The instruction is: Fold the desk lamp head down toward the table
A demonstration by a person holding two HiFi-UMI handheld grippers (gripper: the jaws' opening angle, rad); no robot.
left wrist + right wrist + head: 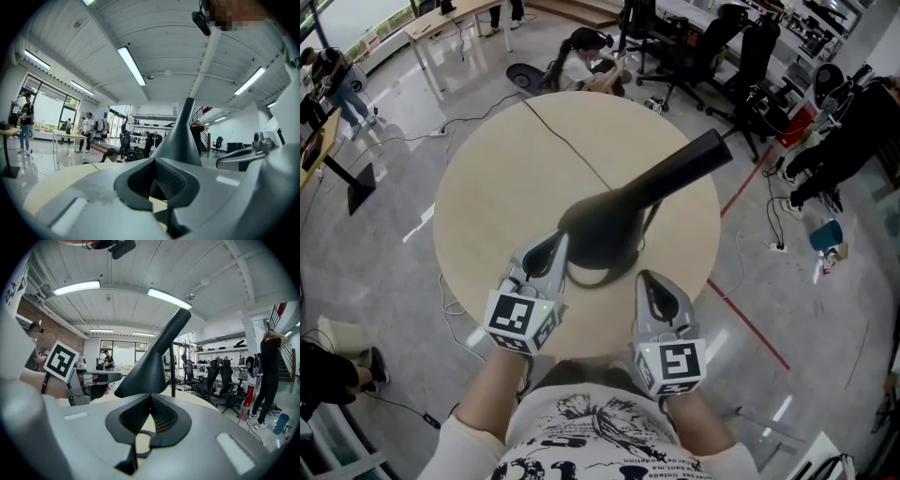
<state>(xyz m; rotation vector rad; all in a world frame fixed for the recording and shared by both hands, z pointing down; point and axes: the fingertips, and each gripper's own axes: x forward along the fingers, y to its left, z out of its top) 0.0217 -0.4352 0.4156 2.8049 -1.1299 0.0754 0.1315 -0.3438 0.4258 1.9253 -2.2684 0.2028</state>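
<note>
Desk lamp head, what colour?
Black. The cone-shaped desk lamp head shows best in the head view, dark against the pale round wooden table.

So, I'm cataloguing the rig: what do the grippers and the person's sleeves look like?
The left gripper and right gripper are grey shells tapering to fingers with dark pads. Each carries a white cube with black square markers. The person wears a white short-sleeved shirt with black print.

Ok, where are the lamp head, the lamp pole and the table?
lamp head (623, 211): head view, wide end of the dark shade.
lamp pole (172, 376): right gripper view, middle of the thin rod.
table (487, 187): head view, bare wooden top.
</note>
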